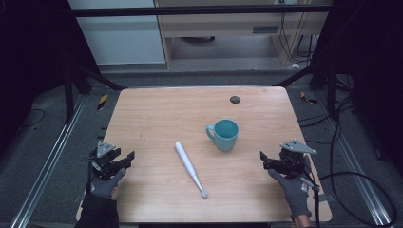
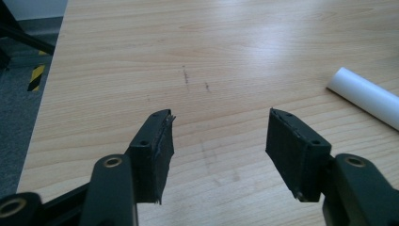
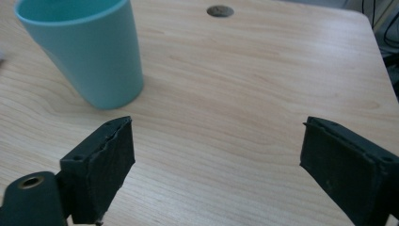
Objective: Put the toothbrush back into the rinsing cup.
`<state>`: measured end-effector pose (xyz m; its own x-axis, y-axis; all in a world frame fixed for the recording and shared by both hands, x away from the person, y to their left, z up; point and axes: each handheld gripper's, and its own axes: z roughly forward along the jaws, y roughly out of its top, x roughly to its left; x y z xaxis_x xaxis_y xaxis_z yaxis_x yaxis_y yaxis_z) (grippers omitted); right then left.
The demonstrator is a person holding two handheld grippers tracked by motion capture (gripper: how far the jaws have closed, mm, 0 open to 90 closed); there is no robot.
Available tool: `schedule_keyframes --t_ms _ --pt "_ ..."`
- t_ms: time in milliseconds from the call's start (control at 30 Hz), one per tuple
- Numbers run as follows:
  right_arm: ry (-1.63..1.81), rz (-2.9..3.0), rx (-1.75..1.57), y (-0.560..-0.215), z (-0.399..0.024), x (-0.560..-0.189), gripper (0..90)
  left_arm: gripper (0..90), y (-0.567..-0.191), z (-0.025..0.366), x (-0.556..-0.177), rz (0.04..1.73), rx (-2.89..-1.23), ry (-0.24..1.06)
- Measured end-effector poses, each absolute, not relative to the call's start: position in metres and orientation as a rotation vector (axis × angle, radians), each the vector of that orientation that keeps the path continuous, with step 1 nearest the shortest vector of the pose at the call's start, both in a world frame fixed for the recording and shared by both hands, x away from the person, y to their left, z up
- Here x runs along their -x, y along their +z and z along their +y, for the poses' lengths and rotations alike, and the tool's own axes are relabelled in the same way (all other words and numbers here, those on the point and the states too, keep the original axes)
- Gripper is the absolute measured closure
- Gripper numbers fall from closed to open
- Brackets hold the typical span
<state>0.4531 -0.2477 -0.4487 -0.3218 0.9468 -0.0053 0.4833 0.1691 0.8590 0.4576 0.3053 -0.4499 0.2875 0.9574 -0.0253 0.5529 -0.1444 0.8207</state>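
Observation:
A teal mug (image 1: 225, 134) stands upright right of the table's middle, handle to the left. A white electric toothbrush (image 1: 189, 168) lies flat in front of it, its brush head toward the near edge. My left gripper (image 1: 124, 159) is at the table's left edge, open, with bare wood between its jaws; the toothbrush's white handle (image 2: 369, 97) shows far off at the right of its view. My right gripper (image 1: 263, 160) sits near the right edge, open and holding nothing; the mug (image 3: 89, 52) is ahead of it and to the left.
The wooden table (image 1: 157, 118) has a small dark round cap (image 1: 235, 99) near its far edge. Black frame bars, cables and grey floor surround the table. Gloved hands hold both grippers.

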Motion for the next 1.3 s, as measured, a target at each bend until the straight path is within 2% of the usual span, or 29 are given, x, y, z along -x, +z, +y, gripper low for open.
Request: schedule_keyframes --t_ms 367,533,700,1000,1300 --pt "1.174 1.925 -1.343 -0.439 -0.245 -0.448 7.1 46.8 -0.442 0.291 -0.455 1.292 -1.843 0.636" --pt "1.148 1.912 -1.331 -0.436 -0.241 -0.446 12.8 47.7 -0.434 0.286 -0.457 1.252 -1.85 0.638" --pt "1.114 1.924 -1.303 -0.433 -0.239 -0.446 12.1 50.4 -0.43 0.278 -0.466 1.227 -1.873 0.642" --pt "1.16 1.928 -1.322 -0.43 -0.24 -0.445 9.0 64.4 -0.428 0.247 -0.486 1.154 -1.949 0.63" --pt "1.186 1.918 -1.348 -0.429 -0.239 -0.445 9.0 74.4 -0.427 0.228 -0.497 1.106 -1.952 0.623"
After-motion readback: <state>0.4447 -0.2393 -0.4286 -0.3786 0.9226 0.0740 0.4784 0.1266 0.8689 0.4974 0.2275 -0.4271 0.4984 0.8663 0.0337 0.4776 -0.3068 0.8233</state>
